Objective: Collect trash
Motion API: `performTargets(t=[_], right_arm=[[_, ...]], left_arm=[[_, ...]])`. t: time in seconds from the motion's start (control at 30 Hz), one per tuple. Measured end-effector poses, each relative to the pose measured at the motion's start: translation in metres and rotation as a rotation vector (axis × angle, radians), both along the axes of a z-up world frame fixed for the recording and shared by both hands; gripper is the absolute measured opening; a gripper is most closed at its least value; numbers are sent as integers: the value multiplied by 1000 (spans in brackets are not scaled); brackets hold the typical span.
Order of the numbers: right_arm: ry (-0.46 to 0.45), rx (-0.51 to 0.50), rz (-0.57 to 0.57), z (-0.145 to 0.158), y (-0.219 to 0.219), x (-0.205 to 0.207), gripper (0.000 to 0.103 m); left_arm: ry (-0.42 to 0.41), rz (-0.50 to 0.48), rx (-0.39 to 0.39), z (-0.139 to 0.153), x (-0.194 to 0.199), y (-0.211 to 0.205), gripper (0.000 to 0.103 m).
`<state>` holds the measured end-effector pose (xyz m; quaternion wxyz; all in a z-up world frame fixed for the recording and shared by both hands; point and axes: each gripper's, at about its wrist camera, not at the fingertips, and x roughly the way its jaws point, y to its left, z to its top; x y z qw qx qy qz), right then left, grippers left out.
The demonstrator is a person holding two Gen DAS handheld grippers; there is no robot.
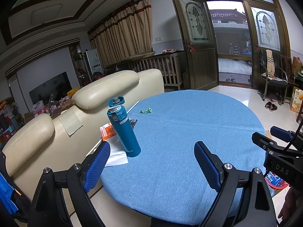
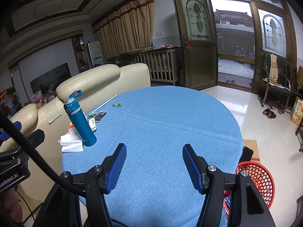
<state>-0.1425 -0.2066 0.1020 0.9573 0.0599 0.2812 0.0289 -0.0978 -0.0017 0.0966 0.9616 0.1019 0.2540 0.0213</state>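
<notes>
1. Both my grippers hang over the near edge of the counter (image 2: 161, 124), a round top under a blue cloth. The left gripper (image 1: 152, 162) has its jaws spread wide with nothing between them; the right gripper (image 2: 154, 165) stands the same, released and empty.
2. Trash on the counter: a crumpled green wrapper (image 1: 145, 110) lies alone toward the far left, well apart from both grippers. Nearer the left rim, small dark packets (image 2: 96, 116) and a white straw (image 2: 106, 103) lie beside the teal flask (image 1: 123, 126), which stands upright with its lid flipped open. White tissue paper (image 2: 73, 143) and an orange carton (image 1: 107, 131) sit at the flask's foot.
3. A red mesh basket (image 2: 259, 177) stands on the floor at the right, below the counter's rim; something blue shows inside it.
4. Judgement: I am between picks, empty-handed, with litter remaining.
5. The next pick calls for a long forward reach to the wrapper, jaws lowered flat to the cloth, closing gently without bunching it or knocking over the flask.
</notes>
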Motion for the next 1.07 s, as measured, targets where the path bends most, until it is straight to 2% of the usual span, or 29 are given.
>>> performTargets(t=[0.73, 0.97, 1.07], right_arm=[[9, -18, -18, -4, 2, 10, 65], [50, -4, -52, -17, -14, 33, 65], [67, -8, -75, -33, -25, 49, 72]], left_arm=[[14, -7, -27, -7, 12, 4, 90], [62, -16, -27, -23, 38, -1, 90], [122, -14, -48, -42, 65, -1, 90]])
